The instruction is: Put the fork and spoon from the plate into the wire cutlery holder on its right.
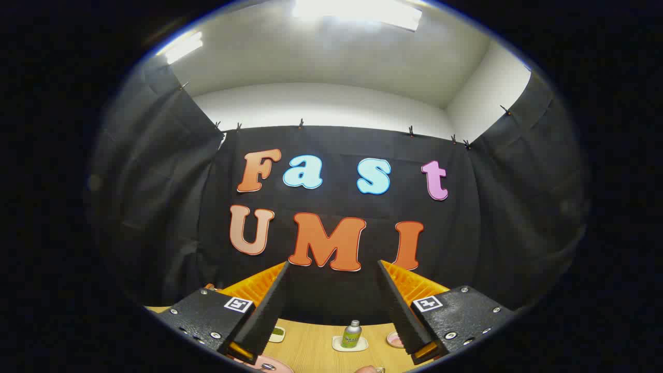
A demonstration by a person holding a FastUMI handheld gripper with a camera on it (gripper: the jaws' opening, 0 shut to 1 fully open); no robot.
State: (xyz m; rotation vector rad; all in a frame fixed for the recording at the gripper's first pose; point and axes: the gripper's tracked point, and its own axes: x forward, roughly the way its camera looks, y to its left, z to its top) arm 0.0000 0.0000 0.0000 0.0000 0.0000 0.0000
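Note:
My gripper [333,265] is held high and level, facing the booth's back wall, with its two fingers [269,305] spread wide apart and nothing between them. Far below, on the wooden table [311,347], the rim of a pink plate [269,365] peeks out under the left finger, with a small shiny piece of metal on it. I cannot make out a fork, a spoon or a wire holder.
A small green-labelled bottle [352,334] stands on a white dish between the fingers, far below. A small white dish with something green [278,334] lies to its left, a small pink saucer [394,339] to its right. Black cloth walls enclose the table.

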